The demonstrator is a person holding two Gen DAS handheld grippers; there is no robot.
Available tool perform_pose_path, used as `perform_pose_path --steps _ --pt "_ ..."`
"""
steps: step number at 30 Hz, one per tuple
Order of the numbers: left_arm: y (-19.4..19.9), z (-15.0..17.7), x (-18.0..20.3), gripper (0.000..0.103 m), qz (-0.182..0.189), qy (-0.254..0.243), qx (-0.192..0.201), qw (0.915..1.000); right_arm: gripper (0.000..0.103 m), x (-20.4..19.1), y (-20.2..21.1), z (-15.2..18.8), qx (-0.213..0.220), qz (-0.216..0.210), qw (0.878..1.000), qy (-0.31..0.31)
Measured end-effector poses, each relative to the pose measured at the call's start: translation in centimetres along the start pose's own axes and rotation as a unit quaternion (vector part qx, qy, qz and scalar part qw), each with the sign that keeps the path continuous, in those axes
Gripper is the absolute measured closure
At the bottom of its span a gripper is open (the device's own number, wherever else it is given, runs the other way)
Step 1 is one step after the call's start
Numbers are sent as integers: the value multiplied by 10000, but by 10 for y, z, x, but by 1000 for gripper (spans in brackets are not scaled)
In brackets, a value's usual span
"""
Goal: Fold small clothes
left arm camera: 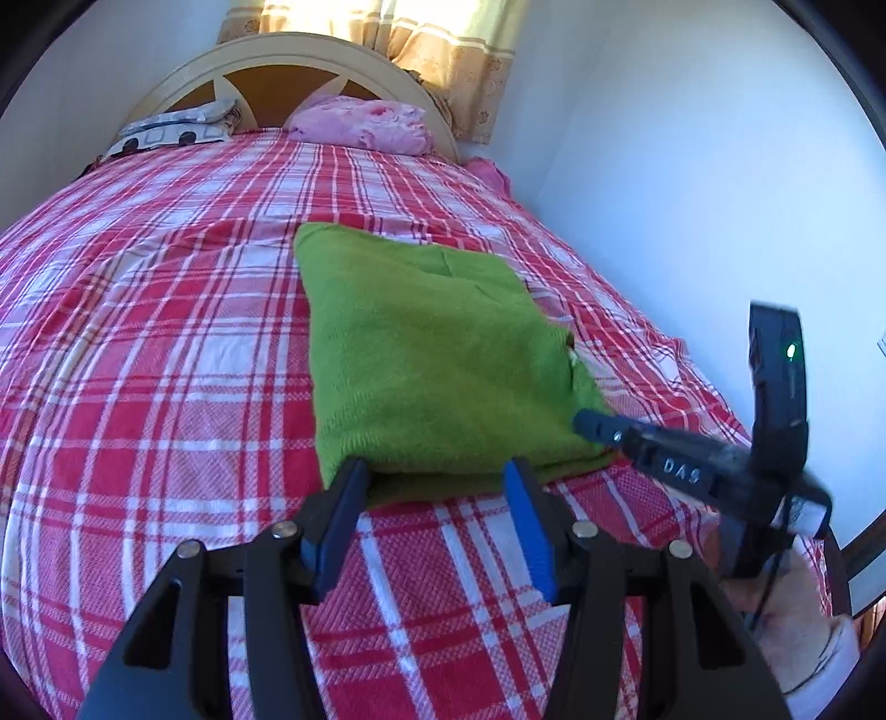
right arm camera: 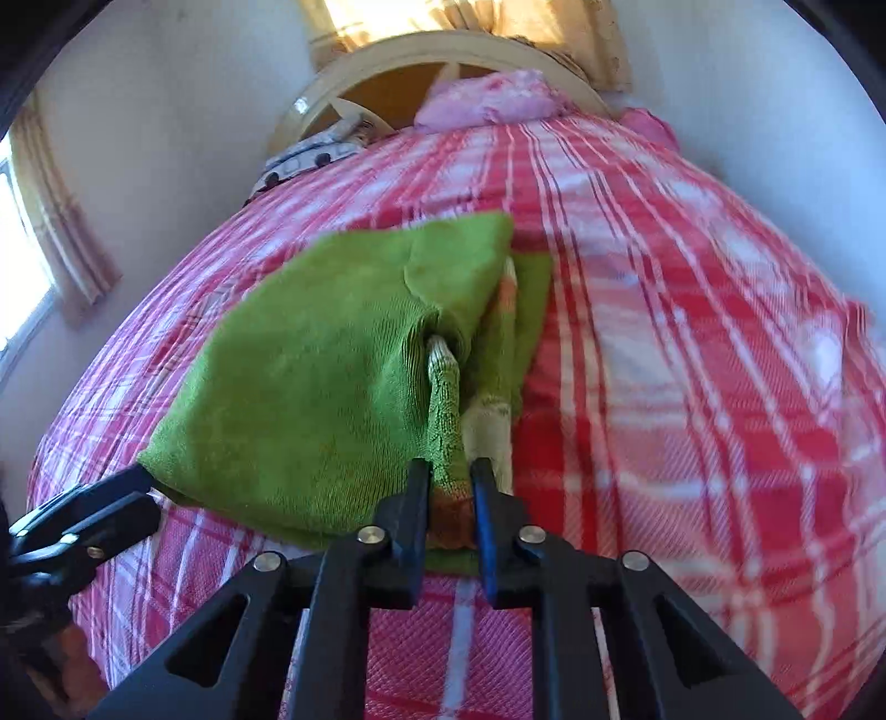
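Note:
A small green knitted garment (left arm camera: 432,354) lies folded flat on the red and white checked bedspread (left arm camera: 166,343). My left gripper (left arm camera: 434,476) is open, its blue-padded fingers standing either side of the garment's near edge without pressing it. My right gripper (right arm camera: 451,476) is shut on a bunched ridge of the green garment (right arm camera: 310,376) at its right near corner, beside a pale cuff (right arm camera: 487,426). In the left wrist view the right gripper (left arm camera: 590,423) reaches in from the right onto that corner. The left gripper's tip (right arm camera: 133,482) touches the garment's left near corner in the right wrist view.
A pink pillow (left arm camera: 365,124) and a white patterned one (left arm camera: 171,130) lie against the cream headboard (left arm camera: 288,50). A white wall (left arm camera: 692,194) runs close along the bed's right side. A hand (left arm camera: 786,598) holds the right gripper. Curtains (right arm camera: 61,221) hang at a left window.

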State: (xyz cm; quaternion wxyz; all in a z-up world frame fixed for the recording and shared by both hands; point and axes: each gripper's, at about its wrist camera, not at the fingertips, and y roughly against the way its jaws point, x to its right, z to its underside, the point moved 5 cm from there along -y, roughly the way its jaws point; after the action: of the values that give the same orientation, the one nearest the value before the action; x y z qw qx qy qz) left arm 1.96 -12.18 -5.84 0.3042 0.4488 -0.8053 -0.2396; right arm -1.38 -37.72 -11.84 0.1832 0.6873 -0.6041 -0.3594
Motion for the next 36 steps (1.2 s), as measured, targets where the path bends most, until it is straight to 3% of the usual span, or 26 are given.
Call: perform_pose_path --steps 5,10,14,17,20,23,28,33,36 --pt "15 3 -23 44 15 143 15 9999 91 -3 5 19 5 38 10000 18" --pt "12 -19 -45 44 -408 286 84 9987 89 8 22 15 -30 -135 9999 -96" --pt "-7 -41 -46 44 -597 293 126 9977 88 -9 56 -6 574 217 9978 261" --pt "-26 -54 -35 44 -669 210 119 9975 88 -32 65 -31 939 203 9939 543" --pt "-45 -63 -22 44 -830 22 104 9965 88 -44 45 -53 900 104 9943 563" --pt "-67 -64 -22 44 -1196 -185 15 9926 88 -42 5 -63 638 264 9961 548" --pt "-80 -54 -26 39 -1193 -142 -109 9927 91 -18 -42 -47 90 266 9990 357" --pt "-83 -50 -23 36 -1302 -297 -35 9910 91 -21 -44 -42 208 355 9978 525" --pt "-85 -49 -28 26 -1303 -118 -28 9914 90 -19 -45 -43 241 312 9979 508"
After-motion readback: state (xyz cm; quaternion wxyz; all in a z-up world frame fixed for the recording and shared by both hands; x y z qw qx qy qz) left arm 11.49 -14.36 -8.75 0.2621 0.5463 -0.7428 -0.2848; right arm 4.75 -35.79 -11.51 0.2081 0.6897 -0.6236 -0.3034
